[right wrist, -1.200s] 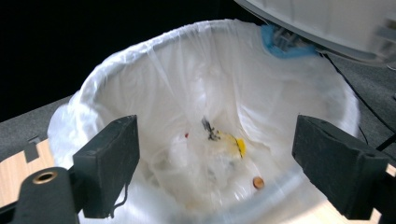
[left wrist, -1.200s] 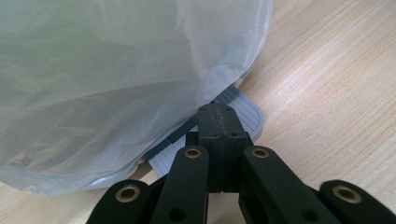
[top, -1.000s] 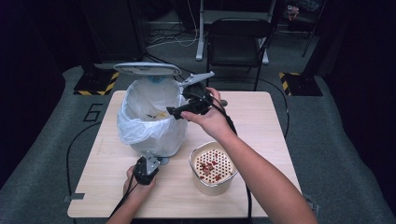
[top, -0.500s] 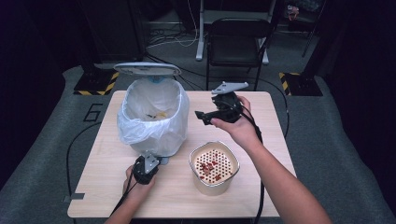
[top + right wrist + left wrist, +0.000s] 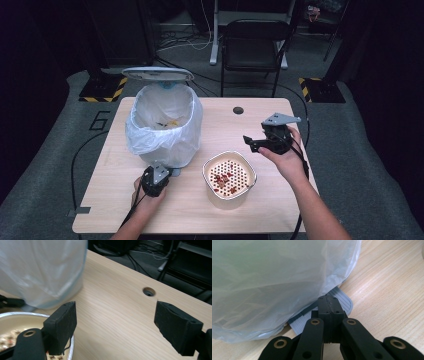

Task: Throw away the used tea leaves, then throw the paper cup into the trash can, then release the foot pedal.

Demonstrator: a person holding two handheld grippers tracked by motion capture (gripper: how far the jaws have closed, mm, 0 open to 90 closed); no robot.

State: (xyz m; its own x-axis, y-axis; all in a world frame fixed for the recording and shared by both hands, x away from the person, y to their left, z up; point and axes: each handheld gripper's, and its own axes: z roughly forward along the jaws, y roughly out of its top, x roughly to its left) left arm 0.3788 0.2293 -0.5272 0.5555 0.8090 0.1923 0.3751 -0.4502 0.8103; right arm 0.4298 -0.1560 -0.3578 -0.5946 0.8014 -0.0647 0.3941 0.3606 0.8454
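Pedal [image 5: 342,301] of lined bin [image 5: 165,125]: pressed under closed left gripper [image 5: 329,300]. Right gripper [image 5: 113,327]: jaws wide, empty, beside strainer bowl [image 5: 229,176].

Dark room, light falling on centre; grey carpeted floor [image 5: 45,170] around light wooden table [image 5: 220,125], round cable hole [image 5: 238,110] near its 12 o'clock edge; black chair [image 5: 252,45] at 12 o'clock; yellow-black striped blocks [image 5: 102,90] at 10 and 2 o'clock; cables [image 5: 185,40] on floor at 11 o'clock; numeral 6 [image 5: 100,120] on carpet at 9 o'clock.
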